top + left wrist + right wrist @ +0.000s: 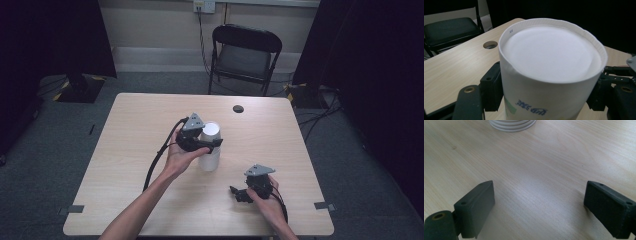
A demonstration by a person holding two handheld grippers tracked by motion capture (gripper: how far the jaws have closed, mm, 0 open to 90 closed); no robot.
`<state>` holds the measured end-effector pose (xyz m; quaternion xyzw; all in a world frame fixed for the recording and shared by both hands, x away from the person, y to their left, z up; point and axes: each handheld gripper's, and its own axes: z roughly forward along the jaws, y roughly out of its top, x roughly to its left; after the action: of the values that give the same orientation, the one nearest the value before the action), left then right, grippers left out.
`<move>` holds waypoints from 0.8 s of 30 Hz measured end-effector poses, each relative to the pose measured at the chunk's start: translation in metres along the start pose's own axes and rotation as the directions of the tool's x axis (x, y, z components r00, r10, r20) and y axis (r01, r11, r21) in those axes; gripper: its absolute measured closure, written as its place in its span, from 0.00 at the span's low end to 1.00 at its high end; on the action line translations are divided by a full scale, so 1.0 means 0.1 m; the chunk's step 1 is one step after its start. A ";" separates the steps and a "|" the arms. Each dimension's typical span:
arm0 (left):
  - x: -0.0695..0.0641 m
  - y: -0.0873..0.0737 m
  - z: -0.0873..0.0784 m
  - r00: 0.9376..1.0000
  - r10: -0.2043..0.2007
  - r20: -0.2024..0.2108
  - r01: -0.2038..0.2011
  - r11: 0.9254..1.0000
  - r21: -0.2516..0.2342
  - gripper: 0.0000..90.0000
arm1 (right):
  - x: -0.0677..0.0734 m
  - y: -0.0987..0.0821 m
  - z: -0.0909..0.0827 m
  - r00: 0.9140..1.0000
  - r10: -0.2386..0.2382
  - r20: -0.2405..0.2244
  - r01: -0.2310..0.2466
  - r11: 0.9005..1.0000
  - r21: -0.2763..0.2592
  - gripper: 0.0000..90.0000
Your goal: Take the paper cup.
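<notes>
cup stack (210, 147) clamped upside down by left gripper (200, 142); right gripper (245, 192) spread wide.

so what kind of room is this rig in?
Probably a lab or recording space, not a home: one bare wooden table on grey carpet, dark curtains at both sides, a folding chair against the wall, cables on the floor. The left gripper is clamped on paper cups.
</notes>
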<state>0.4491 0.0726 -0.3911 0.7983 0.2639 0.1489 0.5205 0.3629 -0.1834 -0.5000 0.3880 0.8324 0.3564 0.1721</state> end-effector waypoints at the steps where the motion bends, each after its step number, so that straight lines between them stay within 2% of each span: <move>1: 0.00 0.00 0.00 1.000 0.000 0.000 0.000 1.000 0.001 0.34 | 0.00 0.00 0.00 1.000 0.000 0.000 0.000 1.000 0.000 0.11; 12: -0.02 0.10 -0.05 1.000 0.025 0.003 -0.025 1.000 -0.005 0.35 | 0.00 0.00 0.00 1.000 0.000 0.000 0.000 1.000 0.000 0.11; 15: -0.03 0.13 -0.08 1.000 0.020 -0.006 -0.020 1.000 -0.013 0.35 | 0.00 0.00 0.00 1.000 0.000 0.000 0.000 1.000 0.000 0.11; 16: -0.04 0.15 -0.10 0.999 0.038 -0.011 -0.038 0.999 -0.008 0.36 | 0.00 0.00 0.00 1.000 0.000 0.000 0.000 1.000 0.000 0.11; 17: -0.04 0.15 -0.10 0.999 0.038 -0.011 -0.038 0.999 -0.008 0.36 | 0.00 0.00 0.00 1.000 0.000 0.000 0.000 1.000 0.000 0.11; 24: -0.03 0.22 -0.17 0.999 0.036 -0.035 -0.038 0.998 -0.043 0.36 | 0.00 0.00 0.00 1.000 0.000 -0.001 0.000 1.000 0.000 0.11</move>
<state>0.4441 0.0769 -0.3638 0.7888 0.2546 0.1780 0.5304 0.3629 -0.1834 -0.5000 0.3879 0.8324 0.3566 0.1718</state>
